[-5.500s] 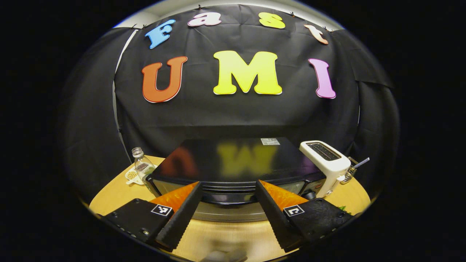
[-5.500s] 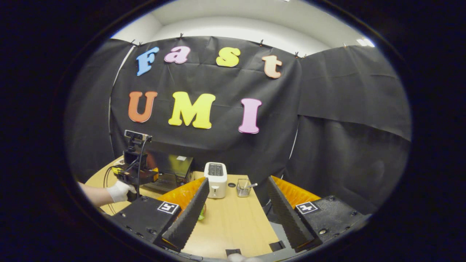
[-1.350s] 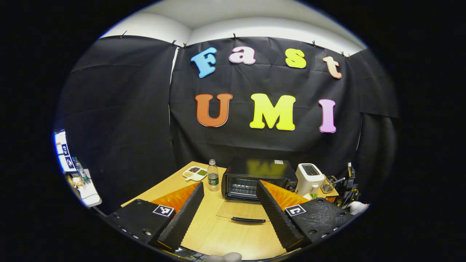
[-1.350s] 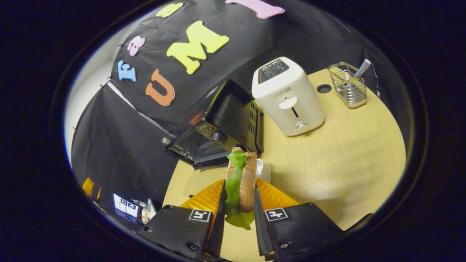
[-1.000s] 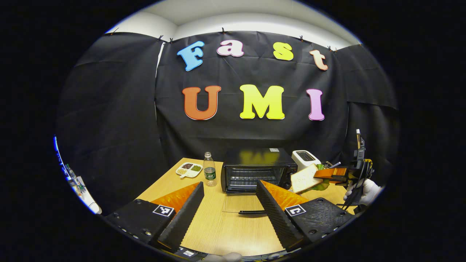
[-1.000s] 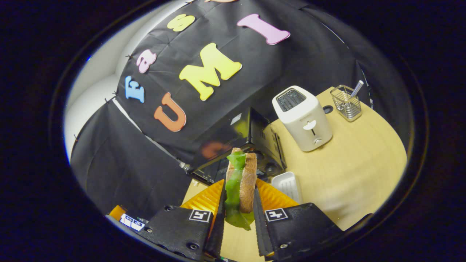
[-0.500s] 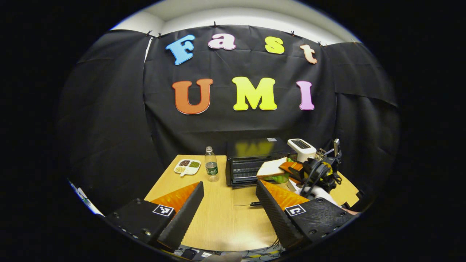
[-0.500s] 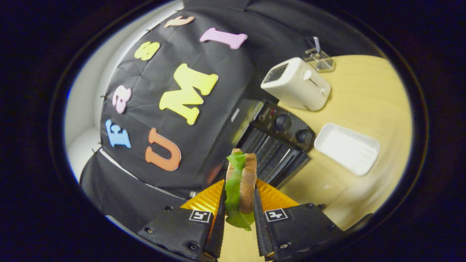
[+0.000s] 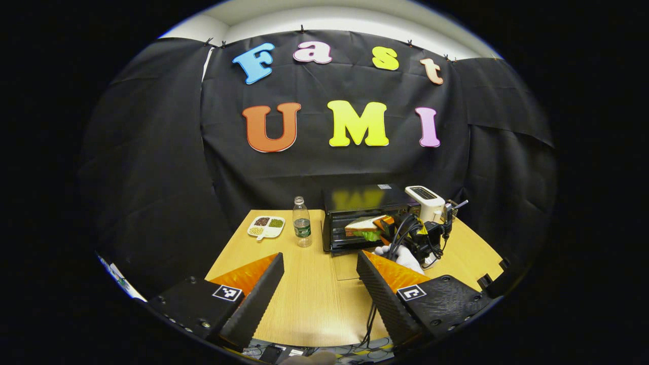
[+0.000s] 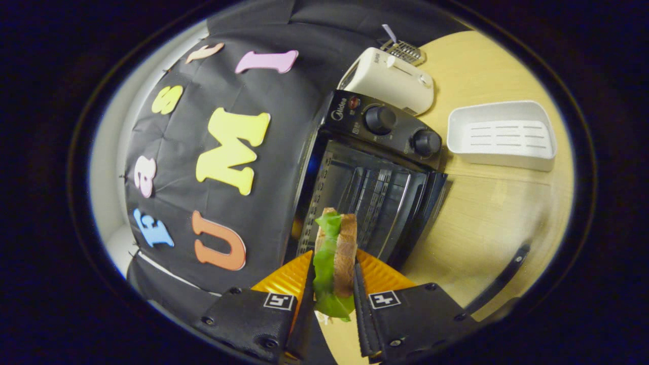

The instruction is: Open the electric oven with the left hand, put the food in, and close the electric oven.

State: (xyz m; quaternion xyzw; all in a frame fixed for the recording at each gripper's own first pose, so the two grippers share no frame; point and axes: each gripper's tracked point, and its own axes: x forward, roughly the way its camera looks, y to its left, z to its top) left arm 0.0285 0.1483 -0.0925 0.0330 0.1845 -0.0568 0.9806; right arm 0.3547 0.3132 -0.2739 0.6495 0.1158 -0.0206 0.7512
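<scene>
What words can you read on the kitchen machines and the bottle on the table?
"Midea": printed on the oven, on its control panel next to the knobs.
Toaster: small print on its side, too blurred to read.
Bottle: its label is too small to read.

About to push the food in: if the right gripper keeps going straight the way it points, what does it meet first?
The right gripper, shut on the sandwich, points into the open oven. The sandwich would likely reach the wire rack inside first. Depth is hard to judge, so it might clip the opening's edge.
</scene>
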